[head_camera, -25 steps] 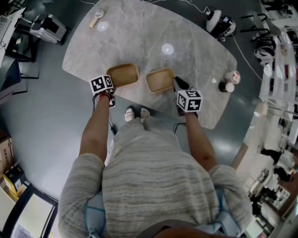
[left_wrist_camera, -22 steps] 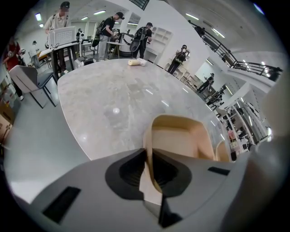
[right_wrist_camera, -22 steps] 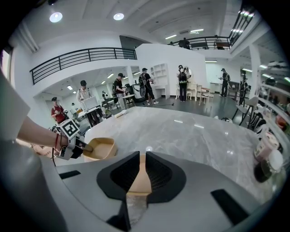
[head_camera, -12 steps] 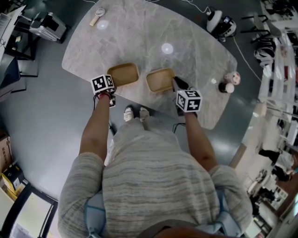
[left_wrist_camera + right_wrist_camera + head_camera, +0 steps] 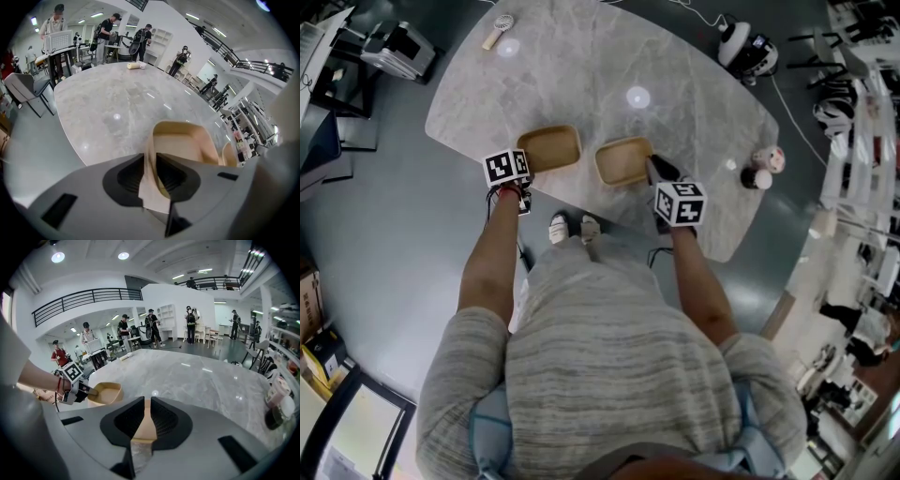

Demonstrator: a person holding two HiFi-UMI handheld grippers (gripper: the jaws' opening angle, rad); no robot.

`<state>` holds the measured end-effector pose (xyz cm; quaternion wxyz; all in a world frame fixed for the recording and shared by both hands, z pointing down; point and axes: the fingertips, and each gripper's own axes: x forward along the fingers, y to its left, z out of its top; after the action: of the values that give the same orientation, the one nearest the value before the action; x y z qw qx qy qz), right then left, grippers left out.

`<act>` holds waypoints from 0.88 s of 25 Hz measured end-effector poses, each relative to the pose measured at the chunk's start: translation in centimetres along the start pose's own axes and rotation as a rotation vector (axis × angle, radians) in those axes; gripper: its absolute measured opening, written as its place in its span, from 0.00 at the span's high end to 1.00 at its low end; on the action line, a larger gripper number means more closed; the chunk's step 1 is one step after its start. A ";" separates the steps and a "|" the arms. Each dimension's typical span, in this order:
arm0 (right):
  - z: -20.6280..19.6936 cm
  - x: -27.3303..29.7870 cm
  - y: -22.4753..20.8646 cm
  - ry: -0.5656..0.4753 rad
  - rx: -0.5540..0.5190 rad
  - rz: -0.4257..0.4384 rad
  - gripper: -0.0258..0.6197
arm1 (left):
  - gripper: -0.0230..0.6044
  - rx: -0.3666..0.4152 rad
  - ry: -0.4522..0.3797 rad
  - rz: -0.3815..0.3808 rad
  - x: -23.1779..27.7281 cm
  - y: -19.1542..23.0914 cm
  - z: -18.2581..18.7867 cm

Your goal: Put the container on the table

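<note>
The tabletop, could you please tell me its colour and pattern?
The tabletop is light grey with marble veining, best seen in the head view.

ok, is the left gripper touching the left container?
Touching. In the left gripper view, the left gripper has both jaws pressed on the near wall of the left container, with no gap on either side.

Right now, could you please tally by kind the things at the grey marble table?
tan shallow containers: 2
lidded cups: 2
small handled brush: 1
Total: 5
</note>
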<state>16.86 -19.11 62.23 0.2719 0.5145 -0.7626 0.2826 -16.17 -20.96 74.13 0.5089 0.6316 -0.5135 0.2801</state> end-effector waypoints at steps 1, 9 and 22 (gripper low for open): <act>0.0 0.1 0.1 0.000 0.000 0.002 0.89 | 0.86 0.000 -0.004 -0.003 0.0 0.0 0.1; 0.4 0.2 0.2 -0.004 -0.005 0.009 0.89 | 0.83 -0.001 -0.020 0.002 -0.7 0.2 0.2; 1.1 0.2 0.8 -0.026 -0.013 0.032 0.89 | 0.83 0.042 -0.063 0.001 -2.9 0.0 1.0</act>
<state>15.89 -19.77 61.44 0.2605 0.5042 -0.7760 0.2753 -17.20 -20.84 71.27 0.4789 0.6505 -0.5235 0.2711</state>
